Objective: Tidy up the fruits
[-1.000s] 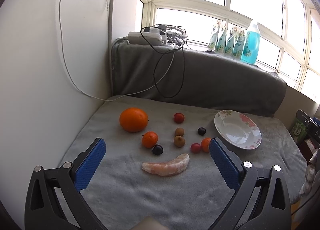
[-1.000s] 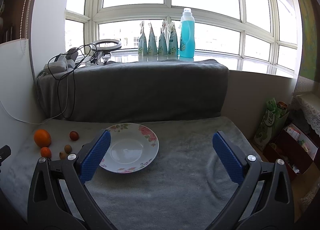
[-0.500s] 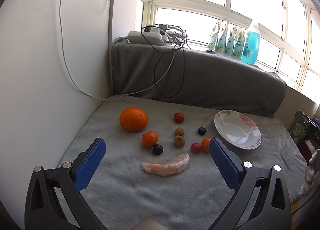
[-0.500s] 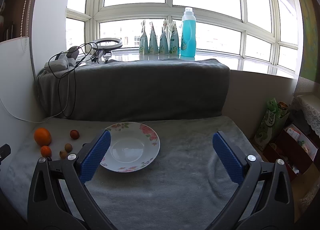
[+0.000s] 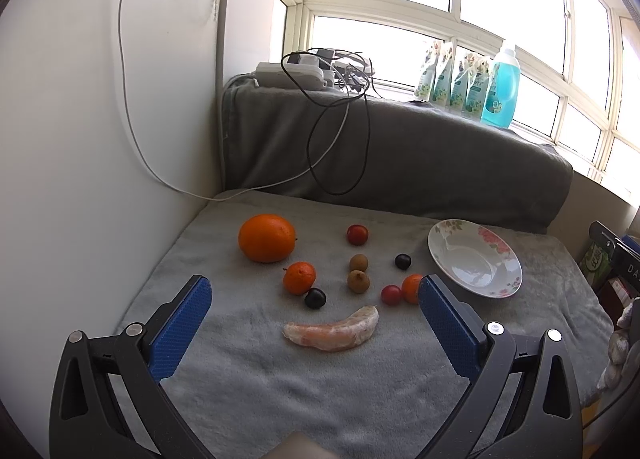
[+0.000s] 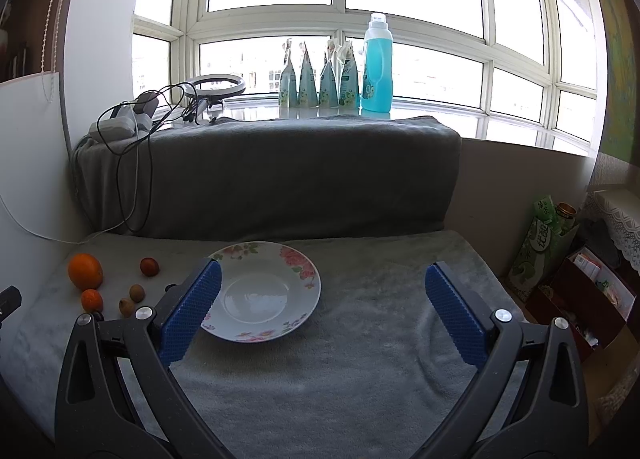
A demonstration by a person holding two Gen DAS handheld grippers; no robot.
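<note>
Gaping wide and holding nothing, the left tongs (image 5: pixel 314 301) hang above the peeled pink citrus segment (image 5: pixel 333 330) on the grey fleece tabletop (image 5: pixel 280 391). The right tongs (image 6: pixel 322 289), equally wide and empty, hover over the white floral plate (image 6: pixel 280 291), one blue pad hiding its left rim. A small orange fruit (image 5: pixel 411 288) is half hidden behind the left tongs' right pad.

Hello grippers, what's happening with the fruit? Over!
Left hand-held gripper open, empty. Right hand-held gripper open, empty. Fruit on grey blanket, floral plate bare. Nothing blocking.
</note>
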